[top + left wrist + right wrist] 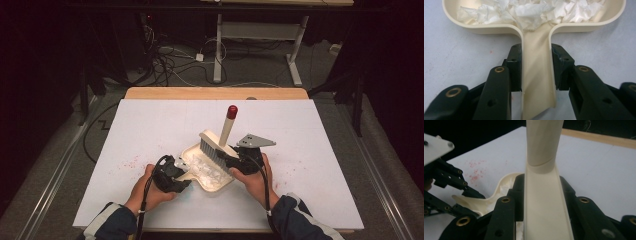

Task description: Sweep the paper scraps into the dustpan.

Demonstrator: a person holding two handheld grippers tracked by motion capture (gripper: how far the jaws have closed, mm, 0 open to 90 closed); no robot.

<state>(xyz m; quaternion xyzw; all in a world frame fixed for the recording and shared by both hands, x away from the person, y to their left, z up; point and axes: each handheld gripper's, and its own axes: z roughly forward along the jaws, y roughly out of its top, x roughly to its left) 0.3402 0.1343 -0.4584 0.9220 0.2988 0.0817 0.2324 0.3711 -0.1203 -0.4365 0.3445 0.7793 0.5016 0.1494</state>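
Grippers, nearest: left gripper (536, 72) clamped on dustpan (207, 172) handle, right gripper (541, 202) clamped on brush (218, 145) handle. Dustpan mid-table, paper scraps (534, 12) inside. Farther: brush bristles over pan. Advice: pin pan flat, sweep short strokes inward.

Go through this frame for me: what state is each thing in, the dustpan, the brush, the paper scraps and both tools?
Dustpan: flat on the table, handle clamped, holding scraps.
Paper scraps: torn, white, heaped inside the pan.
Brush: bristles down over the pan, red-tipped handle tilted upward.
Left tool: shut on the dustpan handle.
Right tool: shut on the brush handle.
Table: white, speckled with red flecks.
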